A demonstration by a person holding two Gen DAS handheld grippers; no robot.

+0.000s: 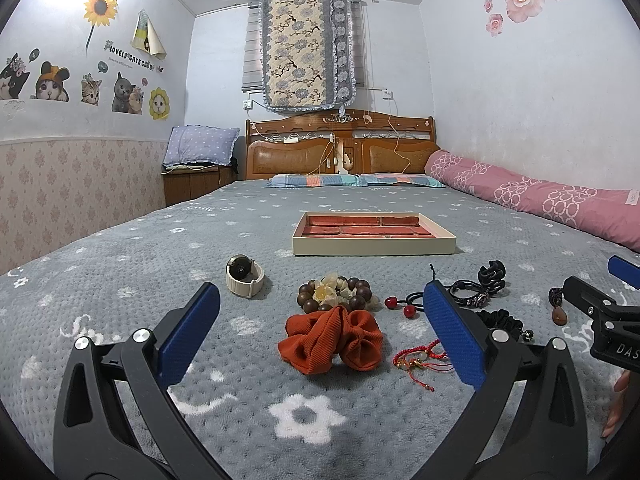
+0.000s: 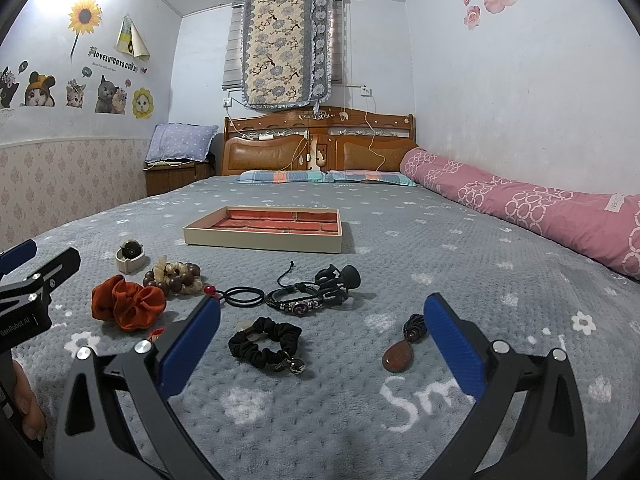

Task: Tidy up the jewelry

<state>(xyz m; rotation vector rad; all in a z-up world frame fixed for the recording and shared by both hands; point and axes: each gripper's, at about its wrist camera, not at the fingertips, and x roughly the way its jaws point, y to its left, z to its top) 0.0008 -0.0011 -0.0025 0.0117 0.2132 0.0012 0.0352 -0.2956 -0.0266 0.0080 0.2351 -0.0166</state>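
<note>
Left tool, right tool: black frames, blue ribbed pads, silver screws.

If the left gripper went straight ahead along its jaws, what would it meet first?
Most likely the orange scrunchie, which lies on the bedspread centred between the open jaws of the left gripper. The wooden bead bracelet sits just behind it. Depth is uncertain in this fisheye view.

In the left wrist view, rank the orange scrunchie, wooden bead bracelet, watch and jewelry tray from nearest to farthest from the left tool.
1. orange scrunchie: just ahead, centred between the open left tool fingers.
2. wooden bead bracelet: directly behind the scrunchie.
3. watch: ahead-left, slightly farther back than the beads.
4. jewelry tray: farthest, mid-bed, slightly right.
</note>
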